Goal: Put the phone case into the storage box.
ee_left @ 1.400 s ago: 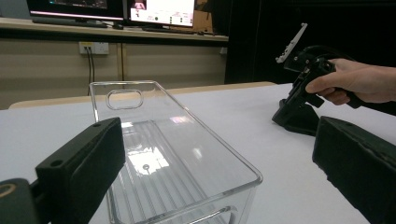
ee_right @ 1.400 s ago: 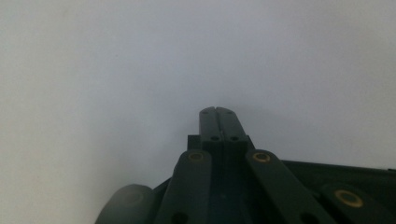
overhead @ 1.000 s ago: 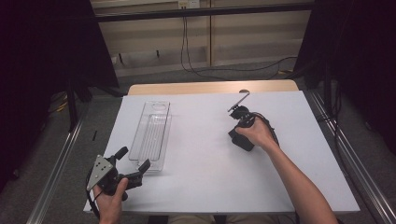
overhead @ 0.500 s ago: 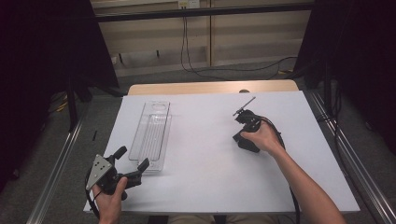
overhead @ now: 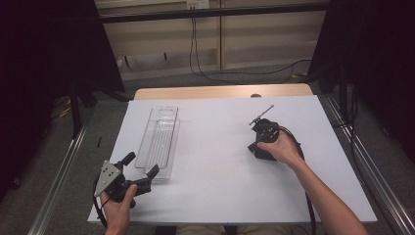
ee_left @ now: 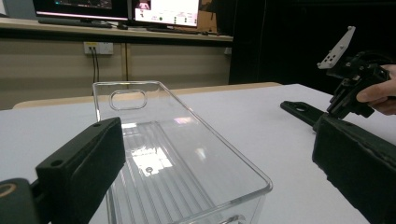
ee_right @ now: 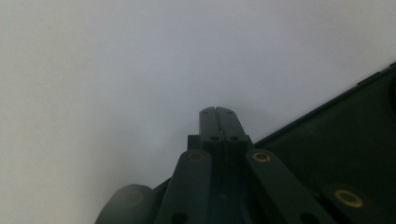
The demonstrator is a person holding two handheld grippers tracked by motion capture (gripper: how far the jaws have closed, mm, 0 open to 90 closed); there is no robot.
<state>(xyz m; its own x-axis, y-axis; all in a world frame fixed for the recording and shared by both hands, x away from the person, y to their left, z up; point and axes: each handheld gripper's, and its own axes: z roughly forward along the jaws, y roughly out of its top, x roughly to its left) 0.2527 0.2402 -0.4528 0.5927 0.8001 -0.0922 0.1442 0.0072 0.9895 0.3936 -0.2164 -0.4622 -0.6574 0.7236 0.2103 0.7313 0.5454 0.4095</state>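
Note:
A clear plastic tray [overhead: 159, 139] lies lengthwise on the left half of the white table [overhead: 215, 196], empty. My left gripper [overhead: 141, 165] is held at the tray's near end, jaws open wide and nothing between them. In the left gripper view the tray [ee_left: 187, 154] stretches away between the two spread jaws of the left gripper [ee_left: 201, 126]. My right gripper [overhead: 258, 147] is held on the right half of the table, tilted down toward the surface. Its jaws [ee_right: 219, 112] press together with nothing in them, close above the white top. The left gripper view shows the right gripper [ee_left: 355, 88] at far right.
A wooden strip [overhead: 220, 91] runs along the table's far edge. Metal rails [overhead: 359, 152] flank both sides and cables [overhead: 235, 73] lie on the floor behind. Monitors [ee_left: 163, 11] stand on a shelf beyond the table.
The right hand has shifted its gripper a little to the right and toward the person. The left gripper and the tray stay where they were.

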